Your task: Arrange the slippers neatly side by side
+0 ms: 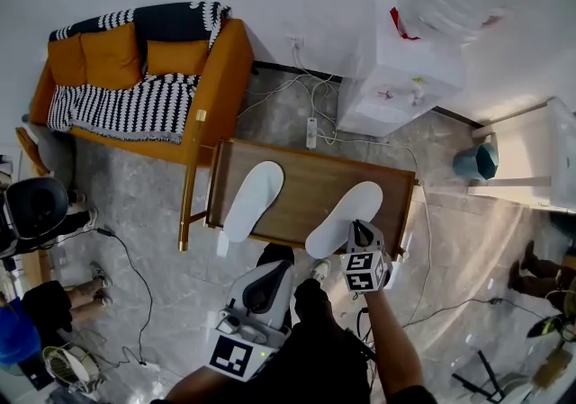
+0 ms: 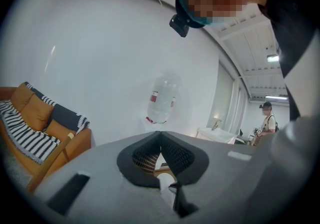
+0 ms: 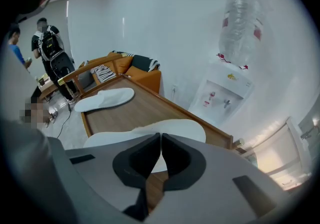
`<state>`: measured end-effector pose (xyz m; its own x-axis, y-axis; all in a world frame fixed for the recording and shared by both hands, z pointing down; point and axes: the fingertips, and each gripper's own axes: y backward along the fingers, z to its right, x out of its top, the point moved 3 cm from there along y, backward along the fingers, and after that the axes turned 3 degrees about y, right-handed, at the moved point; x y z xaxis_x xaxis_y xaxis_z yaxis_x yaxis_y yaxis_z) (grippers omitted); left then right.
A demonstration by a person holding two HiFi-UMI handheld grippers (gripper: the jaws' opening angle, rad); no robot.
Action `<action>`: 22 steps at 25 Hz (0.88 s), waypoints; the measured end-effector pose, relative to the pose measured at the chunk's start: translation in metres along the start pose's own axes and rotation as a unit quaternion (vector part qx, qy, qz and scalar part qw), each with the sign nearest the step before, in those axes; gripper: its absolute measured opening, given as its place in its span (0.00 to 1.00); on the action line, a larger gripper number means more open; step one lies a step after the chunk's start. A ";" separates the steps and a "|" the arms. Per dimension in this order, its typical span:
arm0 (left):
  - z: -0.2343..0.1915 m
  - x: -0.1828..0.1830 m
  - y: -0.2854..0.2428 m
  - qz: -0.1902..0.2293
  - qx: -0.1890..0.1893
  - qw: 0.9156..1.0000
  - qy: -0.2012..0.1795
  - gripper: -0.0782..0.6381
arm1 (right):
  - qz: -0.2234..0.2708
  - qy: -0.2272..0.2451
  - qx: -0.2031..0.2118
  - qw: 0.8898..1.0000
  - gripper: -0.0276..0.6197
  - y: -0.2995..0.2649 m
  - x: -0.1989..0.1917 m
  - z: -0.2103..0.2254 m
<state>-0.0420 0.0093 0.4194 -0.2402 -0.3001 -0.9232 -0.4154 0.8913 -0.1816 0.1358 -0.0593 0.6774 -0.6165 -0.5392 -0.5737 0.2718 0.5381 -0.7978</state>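
Note:
Two white slippers lie on a low wooden table (image 1: 306, 179). The left slipper (image 1: 255, 200) (image 3: 104, 99) rests near the table's left end, angled toward the far edge. The right slipper (image 1: 345, 218) (image 3: 175, 129) lies toward the right end, its heel at the near edge. My right gripper (image 1: 358, 228) (image 3: 161, 135) points steeply down at that heel, shut on the slipper's near edge. My left gripper (image 1: 276, 255) (image 2: 161, 133) hangs in front of the table's near edge, shut and holding nothing, pointing level at the wall.
An orange sofa (image 1: 135, 78) with a striped blanket stands left of the table. A water dispenser (image 1: 396, 69) stands behind, with a power strip (image 1: 310, 132) and cables on the floor. A teal bin (image 1: 477, 159) and white table (image 1: 531, 155) are right. People stand at left (image 3: 47, 43).

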 end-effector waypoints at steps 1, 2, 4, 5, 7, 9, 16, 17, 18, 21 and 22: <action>-0.001 -0.001 0.000 -0.001 0.002 1.000 0.002 0.13 | 0.005 0.010 0.004 1.000 0.07 0.000 0.004 -0.001; -0.001 -0.001 0.001 -0.001 0.004 1.000 0.003 0.13 | 0.010 0.018 0.009 1.000 0.07 -0.001 0.007 -0.002; -0.003 -0.001 0.002 -0.001 0.008 1.000 0.004 0.13 | 0.018 0.035 0.016 0.999 0.07 -0.002 0.013 -0.004; -0.004 -0.001 0.003 0.000 0.009 1.000 0.004 0.13 | 0.021 0.043 0.019 0.999 0.07 -0.004 0.015 -0.004; -0.006 -0.001 0.004 0.002 0.013 1.000 0.004 0.13 | 0.024 0.055 0.025 0.998 0.07 -0.007 0.020 -0.006; -0.009 -0.001 0.005 0.000 0.017 1.000 0.005 0.13 | 0.026 0.063 0.032 0.997 0.07 -0.011 0.023 -0.007; -0.018 -0.003 0.008 -0.004 0.028 1.000 0.005 0.13 | 0.031 0.114 0.056 0.991 0.07 -0.026 0.032 -0.013; -0.019 -0.003 0.008 -0.005 0.029 1.000 0.006 0.13 | 0.032 0.120 0.059 0.990 0.07 -0.027 0.034 -0.015; -0.021 -0.002 0.008 -0.004 0.031 1.000 0.006 0.13 | 0.033 0.125 0.063 0.990 0.07 -0.028 0.035 -0.016; -0.024 -0.002 0.008 -0.003 0.035 0.999 0.007 0.13 | 0.034 0.137 0.075 0.987 0.07 -0.031 0.039 -0.020; -0.025 -0.002 0.008 -0.002 0.037 0.999 0.007 0.13 | 0.035 0.141 0.080 0.986 0.07 -0.032 0.040 -0.022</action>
<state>-0.0666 0.0086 0.4281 -0.2514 -0.3089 -0.9173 -0.3515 0.9121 -0.2108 0.0867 -0.0840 0.6839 -0.7662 -0.2908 -0.5730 0.4213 0.4460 -0.7897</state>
